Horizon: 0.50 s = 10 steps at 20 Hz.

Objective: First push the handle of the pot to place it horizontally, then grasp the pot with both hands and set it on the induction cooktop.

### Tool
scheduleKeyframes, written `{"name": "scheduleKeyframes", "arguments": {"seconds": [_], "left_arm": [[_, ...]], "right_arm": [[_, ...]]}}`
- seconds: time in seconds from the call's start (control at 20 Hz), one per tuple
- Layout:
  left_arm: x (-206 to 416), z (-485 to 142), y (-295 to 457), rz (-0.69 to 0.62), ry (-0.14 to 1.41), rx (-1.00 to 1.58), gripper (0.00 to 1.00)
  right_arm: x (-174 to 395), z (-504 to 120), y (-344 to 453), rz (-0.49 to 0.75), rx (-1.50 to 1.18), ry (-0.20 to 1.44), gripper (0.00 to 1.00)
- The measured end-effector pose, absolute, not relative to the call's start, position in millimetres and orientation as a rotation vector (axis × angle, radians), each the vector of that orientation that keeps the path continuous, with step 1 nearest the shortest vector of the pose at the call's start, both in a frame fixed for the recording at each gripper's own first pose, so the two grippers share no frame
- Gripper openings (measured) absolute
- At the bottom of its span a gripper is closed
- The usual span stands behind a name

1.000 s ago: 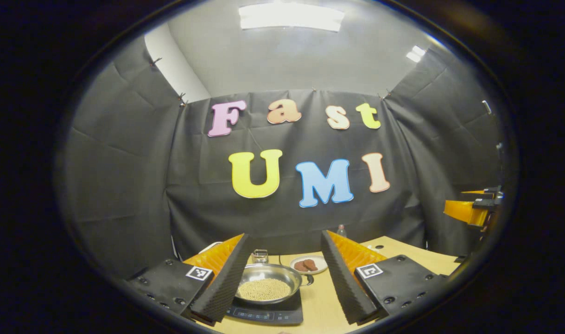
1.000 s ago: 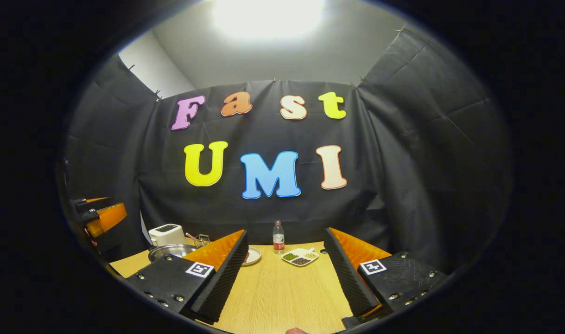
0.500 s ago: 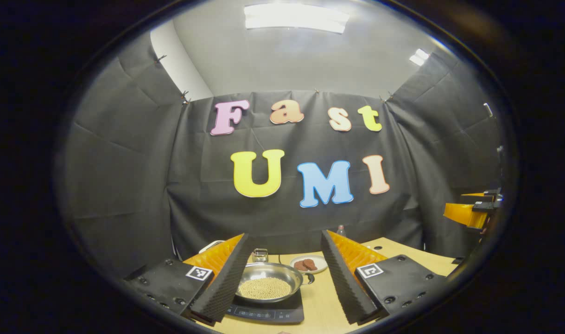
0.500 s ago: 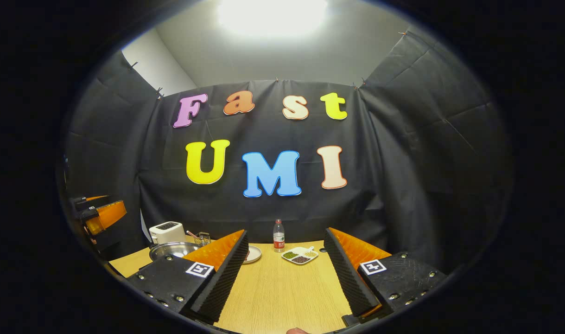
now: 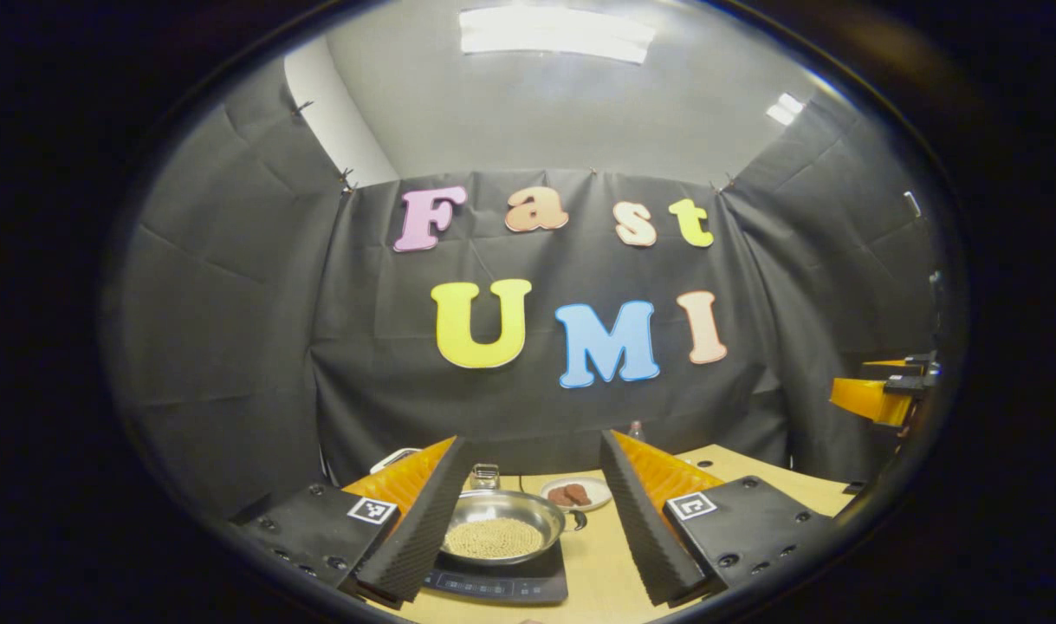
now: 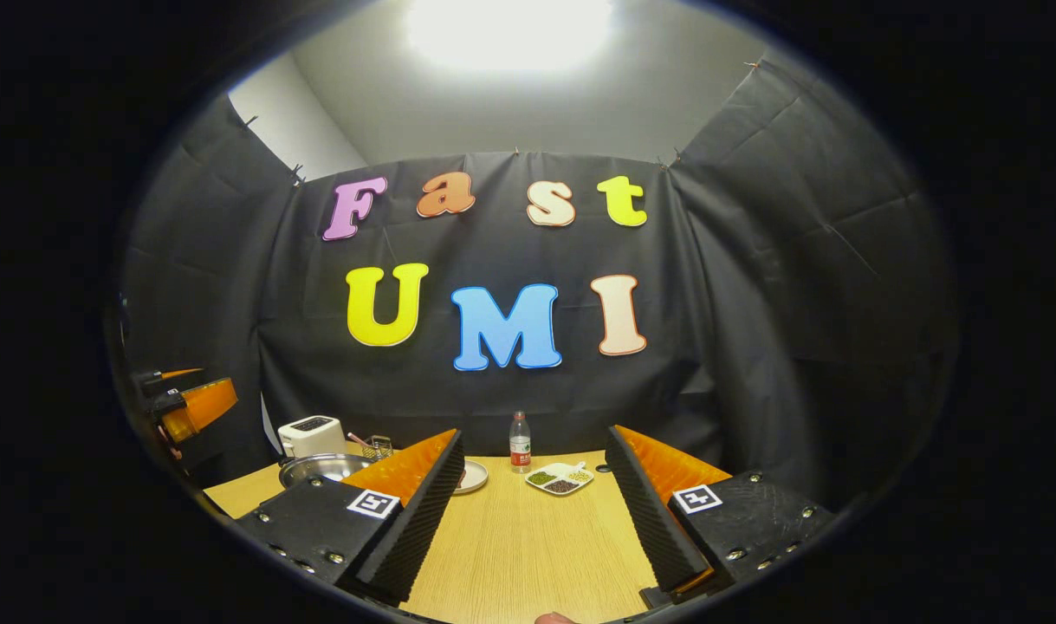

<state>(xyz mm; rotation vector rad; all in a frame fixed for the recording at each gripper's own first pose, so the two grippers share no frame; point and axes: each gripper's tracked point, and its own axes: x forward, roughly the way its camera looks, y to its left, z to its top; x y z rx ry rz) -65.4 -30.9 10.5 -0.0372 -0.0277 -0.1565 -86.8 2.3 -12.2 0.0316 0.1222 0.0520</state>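
One round steel pot (image 5: 503, 526), shallow and shiny, full of small tan grains, sits on the flat black induction cooktop (image 5: 502, 586) near the wooden desk's (image 6: 528, 546) front edge, its stubby handle (image 5: 577, 519) pointing right; the left gripper (image 5: 528, 520) hangs above, ridged fingers apart, holding nothing; the right gripper (image 6: 536, 520) gapes over bare woodgrain.

Shiny metal, matt wood

The pot (image 5: 502, 518) is polished metal, the cooktop (image 5: 503, 586) glossy dark glass, the table (image 6: 519, 546) matt pale wood grain.
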Motion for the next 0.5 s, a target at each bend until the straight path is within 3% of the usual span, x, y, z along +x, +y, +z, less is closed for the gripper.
{"name": "scheduleKeyframes", "arguments": {"seconds": [0.5], "left_arm": [[-65.5, 9.6, -28.3, -0.155, -0.027, -0.037, 1.00]], "right_arm": [[-85.5, -8.7, 6.6, 0.054, 0.033, 0.110, 0.99]]}}
